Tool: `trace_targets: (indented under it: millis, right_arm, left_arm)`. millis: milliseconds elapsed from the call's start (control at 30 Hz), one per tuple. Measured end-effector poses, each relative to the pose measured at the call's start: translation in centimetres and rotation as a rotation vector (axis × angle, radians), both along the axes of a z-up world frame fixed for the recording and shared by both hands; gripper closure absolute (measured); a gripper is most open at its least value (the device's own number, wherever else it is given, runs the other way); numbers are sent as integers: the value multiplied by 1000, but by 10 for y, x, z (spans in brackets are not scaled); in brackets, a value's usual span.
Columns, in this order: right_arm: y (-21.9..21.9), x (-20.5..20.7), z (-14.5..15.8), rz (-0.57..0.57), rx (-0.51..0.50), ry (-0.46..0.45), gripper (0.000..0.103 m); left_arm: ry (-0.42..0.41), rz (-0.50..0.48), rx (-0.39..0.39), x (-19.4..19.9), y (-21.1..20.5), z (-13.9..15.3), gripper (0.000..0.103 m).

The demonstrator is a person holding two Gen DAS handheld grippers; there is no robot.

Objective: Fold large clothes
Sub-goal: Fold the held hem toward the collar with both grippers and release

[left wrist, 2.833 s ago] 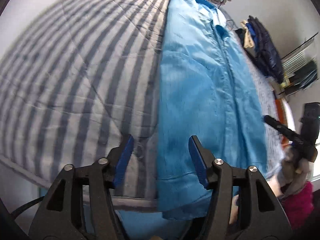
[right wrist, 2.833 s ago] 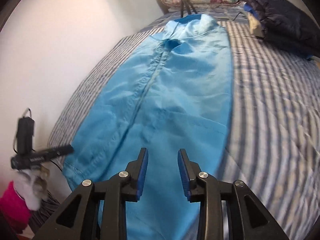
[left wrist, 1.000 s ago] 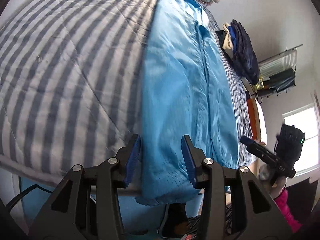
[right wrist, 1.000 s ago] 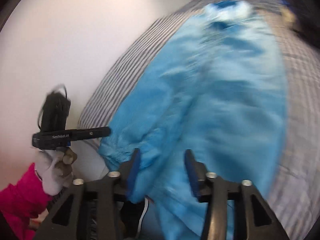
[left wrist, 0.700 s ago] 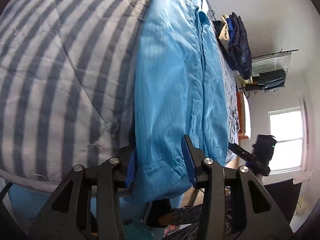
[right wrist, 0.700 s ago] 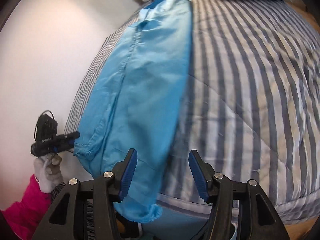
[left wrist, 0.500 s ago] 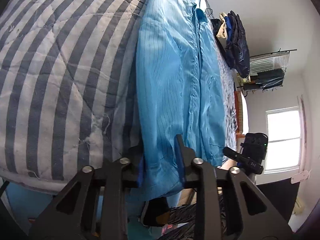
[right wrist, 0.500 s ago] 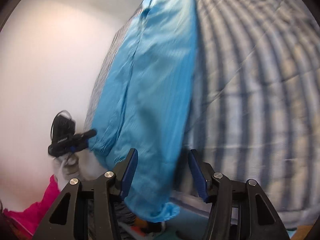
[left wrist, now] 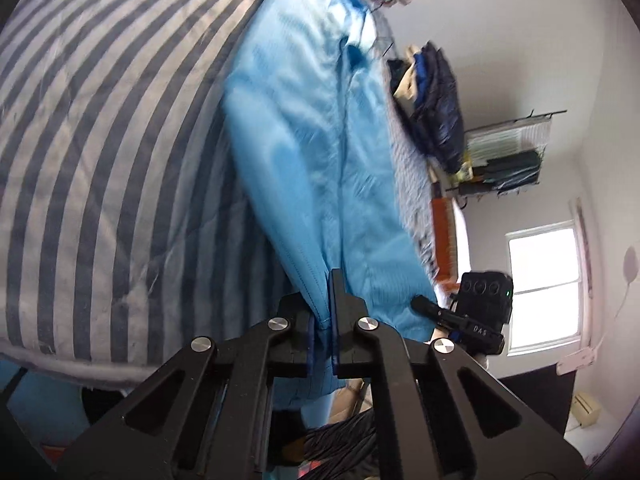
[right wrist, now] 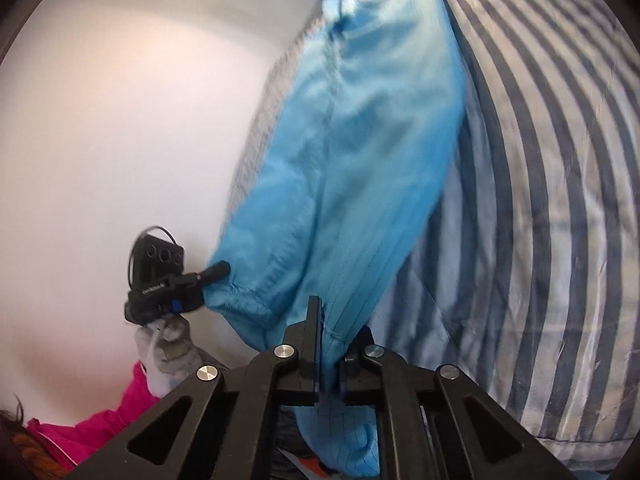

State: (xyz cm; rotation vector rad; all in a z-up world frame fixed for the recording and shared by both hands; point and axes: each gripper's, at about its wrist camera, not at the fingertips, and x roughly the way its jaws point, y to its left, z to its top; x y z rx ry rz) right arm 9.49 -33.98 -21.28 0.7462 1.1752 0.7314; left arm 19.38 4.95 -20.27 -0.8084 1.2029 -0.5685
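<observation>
A long light-blue garment (left wrist: 320,152) lies lengthwise on the striped bed, its near hem hanging over the bed's edge. My left gripper (left wrist: 326,312) is shut on the hem's left corner. In the right wrist view the same blue garment (right wrist: 360,152) runs away from me, and my right gripper (right wrist: 330,344) is shut on the hem's right corner. The other gripper shows in each view at the hem's far corner: the right one (left wrist: 460,316), the left one (right wrist: 172,280). The cloth near both grippers is lifted off the bed.
The bed's blue-and-white striped quilt (left wrist: 100,140) spreads left of the garment and, in the right wrist view, right of it (right wrist: 560,160). Dark clothes (left wrist: 436,100) are piled at the far right of the bed. A white wall (right wrist: 120,120) stands on the left. A window (left wrist: 544,288) is at the right.
Both grippers came down to the hem at the bed's edge and shut on its corners. The hem now rises off the bed, taut between them.
</observation>
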Motion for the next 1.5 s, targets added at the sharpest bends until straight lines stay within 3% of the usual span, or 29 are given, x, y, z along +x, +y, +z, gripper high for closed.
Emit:
trace_targets:
  millis: [333,567,900,1100,1233,1267,1300,1333,1367,1400,1500]
  right_arm:
    - [15,50,45,-49,-39,-125,101]
    - [14,110,51,-101,-69,-169,101]
    - [8,187,16,-203,-121,-120,101]
    - [10,205,-11,-208,-155,-78,101]
    - [11,212,-20,-200,-166,-53,97]
    - [11,212,-18,-196,-169,-56,95]
    - [12,212,-16,-191,-171,-59,85]
    - [12,212,-13,-186,-166,-63,76]
    - [12,211,-10,-184,-163,-74,67]
    - [12,210,-5,-180,-169,-87,65]
    - [7,203,5,-162,-157,-100,58]
  left_arm:
    - [-110,37,20,53,-9,39,100]
    - [-137,105,18,116,-13,44,100]
    - [-112,176,84,184,-18,4,100]
    - [-72,195,110,197,-12,-23,100]
    - [-87,170,162,196,-16,-24,100]
    - [-86,162,176,196,-17,-23,99]
    - [-86,154,189,197,-18,-22,90]
    - [-97,148,189,196,-18,-20,72]
    - [-105,153,190,194,-17,-16,62]
    - [-128,171,192,191,-14,-10,51]
    - [-178,183,192,184,-7,8,49]
